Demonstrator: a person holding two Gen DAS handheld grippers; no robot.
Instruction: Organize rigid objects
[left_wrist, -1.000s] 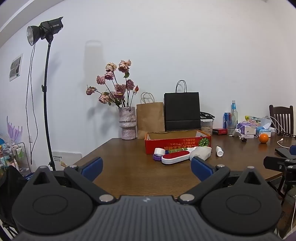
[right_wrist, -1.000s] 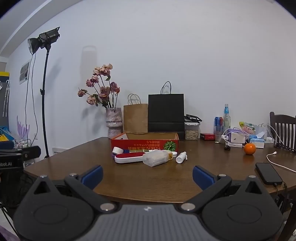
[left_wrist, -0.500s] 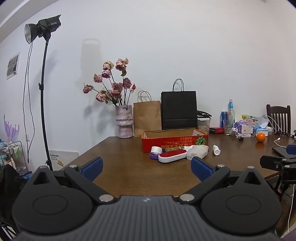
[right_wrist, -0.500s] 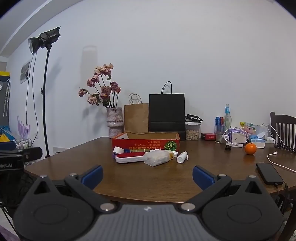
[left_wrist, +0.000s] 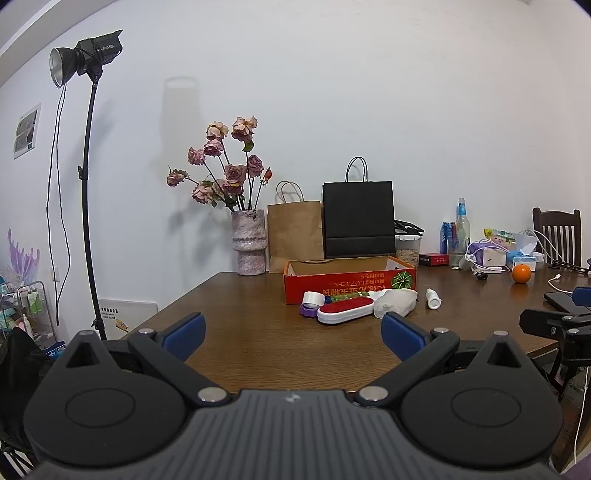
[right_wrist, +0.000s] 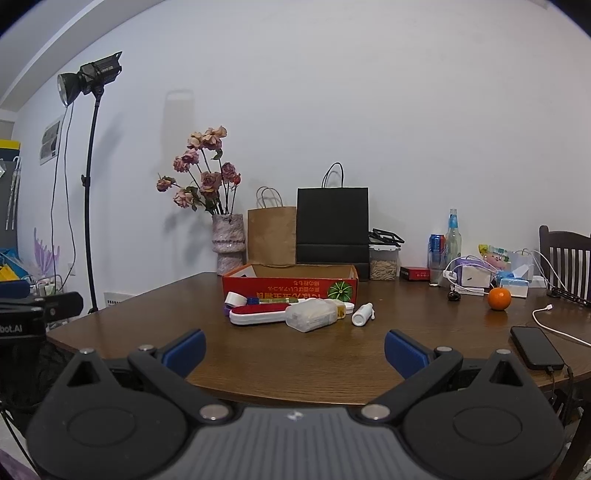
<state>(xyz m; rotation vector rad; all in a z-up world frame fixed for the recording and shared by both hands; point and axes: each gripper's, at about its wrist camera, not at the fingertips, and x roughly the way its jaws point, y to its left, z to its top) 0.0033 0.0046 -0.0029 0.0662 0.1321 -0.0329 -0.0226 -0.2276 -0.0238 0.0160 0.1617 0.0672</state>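
1. Compared with a second ago, the left wrist view has shifted a little: the cluster of objects sits slightly further left in it, and more of the room on the left shows. The right wrist view is nearly unchanged.
2. The left gripper (left_wrist: 293, 330) hovers at the near edge of the brown wooden table (left_wrist: 258, 332), blue-padded fingers spread wide, holding nothing.
3. The right gripper (right_wrist: 295, 343) is likewise spread wide and empty, at the near edge further right.
4. The task's things lie in a cluster mid-table: a red-and-white oblong lint brush (right_wrist: 258, 314), a clear plastic box (right_wrist: 310, 319) touching its right end, a small white bottle (right_wrist: 362, 314) lying just right of that, and a white tape roll (right_wrist: 232, 298) on the left.
5. Just behind them stands a low red cardboard box (right_wrist: 291, 288), open at the top.
6. Further back are a pink stone vase of dried roses (right_wrist: 227, 243), a brown paper bag (right_wrist: 271, 236) and a black paper bag (right_wrist: 332, 225).
7. To the right lie an orange (right_wrist: 498, 298) and a black phone (right_wrist: 535, 347) on a cable, near the table edge.
8. Bare tabletop lies between both grippers and the cluster.
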